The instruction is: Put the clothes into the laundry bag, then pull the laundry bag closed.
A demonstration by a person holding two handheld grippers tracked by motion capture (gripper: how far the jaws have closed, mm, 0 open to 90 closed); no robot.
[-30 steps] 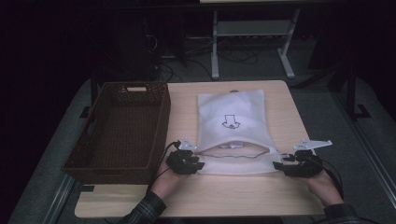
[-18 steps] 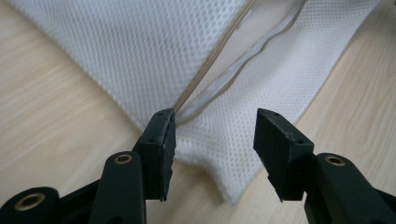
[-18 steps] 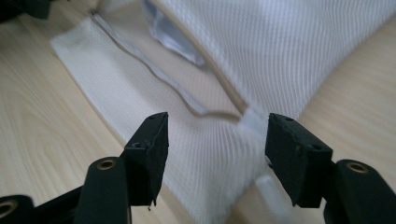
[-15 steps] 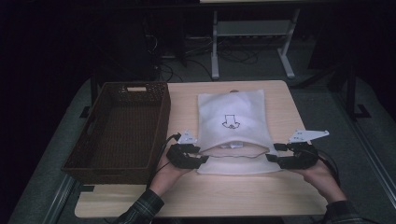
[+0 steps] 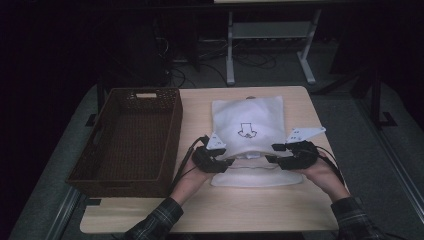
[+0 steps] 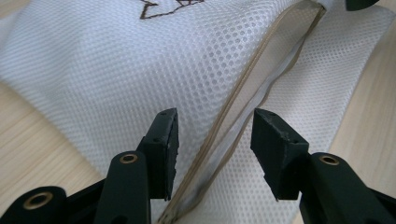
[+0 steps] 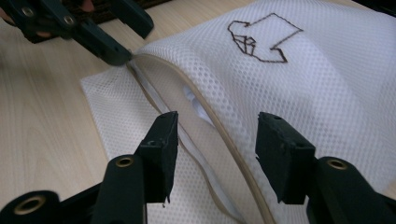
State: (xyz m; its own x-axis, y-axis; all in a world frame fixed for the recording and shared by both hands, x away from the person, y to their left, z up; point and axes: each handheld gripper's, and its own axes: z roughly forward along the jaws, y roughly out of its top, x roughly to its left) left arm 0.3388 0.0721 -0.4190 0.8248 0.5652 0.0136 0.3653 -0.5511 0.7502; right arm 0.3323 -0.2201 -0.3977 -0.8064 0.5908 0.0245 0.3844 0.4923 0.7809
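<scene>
A white mesh laundry bag [image 5: 248,125] lies flat in the middle of the wooden table [image 5: 200,210], just beside a dark wicker basket [image 5: 130,140] on its left, with a stitched arrow [image 7: 261,39] on its upper face and its zippered mouth [image 6: 233,116] turned toward the person; the mouth gapes a little, the upper lip lifted off the lower flap [image 5: 257,177], and something white shows inside, though what it is cannot be told; the left gripper [image 6: 212,135] sits at the left end of the mouth with its jaws spread apart and the tan zipper tape running between them, gripping nothing; the right gripper [image 7: 215,144] sits at the right end, likewise released, its jaws straddling the raised upper edge; the step in hand looks like taking hold of the opening at both ends; to do it well, each claw should probably close on the upper lip alone, biting the firm zipper tape rather than the loose mesh, which would likely slip or pucker; catching the lower flap too would pinch the mouth closed; both sides are best pinched at matching depth, so any lift is even and the bag does not twist.
</scene>
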